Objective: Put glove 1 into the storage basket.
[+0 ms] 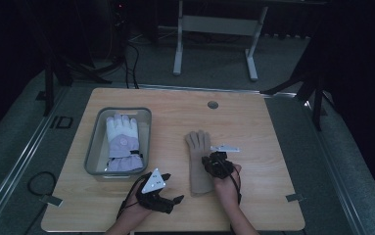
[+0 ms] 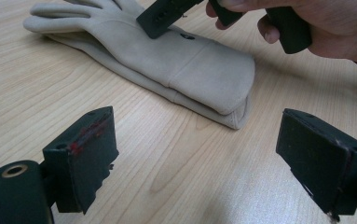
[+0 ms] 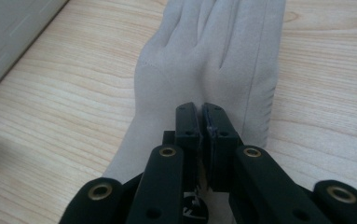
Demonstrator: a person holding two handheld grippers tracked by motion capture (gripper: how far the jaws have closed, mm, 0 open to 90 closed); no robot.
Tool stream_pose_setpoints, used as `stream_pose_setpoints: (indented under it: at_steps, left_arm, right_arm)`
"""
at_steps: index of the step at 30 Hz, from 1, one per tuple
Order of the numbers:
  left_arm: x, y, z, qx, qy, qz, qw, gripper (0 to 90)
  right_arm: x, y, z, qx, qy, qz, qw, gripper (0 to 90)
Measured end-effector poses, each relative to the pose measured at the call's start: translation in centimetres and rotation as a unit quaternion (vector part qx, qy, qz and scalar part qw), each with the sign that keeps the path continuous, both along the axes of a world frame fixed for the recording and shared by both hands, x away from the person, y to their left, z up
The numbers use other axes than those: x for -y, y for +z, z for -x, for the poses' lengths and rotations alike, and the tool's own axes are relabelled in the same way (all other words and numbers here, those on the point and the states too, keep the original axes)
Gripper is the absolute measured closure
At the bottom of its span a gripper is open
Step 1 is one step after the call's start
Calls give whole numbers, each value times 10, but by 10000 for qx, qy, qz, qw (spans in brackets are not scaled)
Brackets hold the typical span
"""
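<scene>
A beige glove [image 1: 199, 164] lies flat on the wooden table, fingers pointing away from me. My right gripper [image 1: 218, 164] rests over its palm with its jaws pressed together; in the right gripper view [image 3: 200, 109] the tips sit against the beige glove [image 3: 213, 56], and no fold shows between them. My left gripper [image 1: 173, 188] hovers near the front edge, left of the cuff, open. In the left gripper view [image 2: 213, 149] the wide-apart jaws frame the glove's cuff [image 2: 213, 79], with the right gripper [image 2: 164, 18] touching the glove farther off.
A grey bin [image 1: 93, 142] at the table's left holds a white and lavender glove [image 1: 123, 142]. A round cable hole [image 1: 213, 105] sits near the far edge. A white desk frame [image 1: 214, 27] stands on the floor beyond.
</scene>
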State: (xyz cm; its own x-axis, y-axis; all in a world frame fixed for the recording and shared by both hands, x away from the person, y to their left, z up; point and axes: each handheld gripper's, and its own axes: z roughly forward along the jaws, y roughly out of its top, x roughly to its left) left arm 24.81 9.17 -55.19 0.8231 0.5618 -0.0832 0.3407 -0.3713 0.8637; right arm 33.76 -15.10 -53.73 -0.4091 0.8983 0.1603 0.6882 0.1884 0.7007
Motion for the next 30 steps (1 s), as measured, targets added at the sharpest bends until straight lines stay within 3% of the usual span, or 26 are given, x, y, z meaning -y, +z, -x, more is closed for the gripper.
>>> stream_pose_setpoints:
  at_steps: [6,9,10,13,14,15,16,18,23,26,28,30]
  left_arm:
    - [0,0,0,-17,15,36,10000,124]
    - [0,1,0,-33,20,32,10000,124]
    - [0,1,-1,-39,39,50,10000,124]
    - [-1,1,-1,-44,14,87,10000,124]
    - [-1,1,-1,-23,9,81,10000,124]
    - [-1,1,-1,-23,9,81,10000,125]
    - [0,0,-1,-1,8,63,10000,125]
    - [0,1,0,17,-1,56,10000,125]
    - [2,2,0,-29,-8,21,10000,125]
    - [3,3,0,-76,15,26,10000,125]
    - [4,4,-2,-150,8,14,9999,128]
    - [4,3,-3,-212,-11,-28,9998,134]
  right_arm:
    - [1,1,-1,-3,183,23,9998,810]
    - [3,5,-1,13,374,-60,9993,658]
    - [4,6,-1,20,533,-135,9985,558]
    - [6,10,2,110,806,-119,9966,438]
    - [10,12,2,204,940,-258,9950,345]
    - [10,12,2,204,940,-258,9950,345]
    - [15,14,3,125,1076,-389,9934,215]
    - [20,14,1,186,1270,-466,9906,152]
    - [32,16,3,325,1543,-481,9863,129]
    - [42,17,2,421,1877,-492,9801,147]
    - [47,19,2,708,1944,-302,9779,145]
    - [52,22,2,812,1953,-258,9770,143]
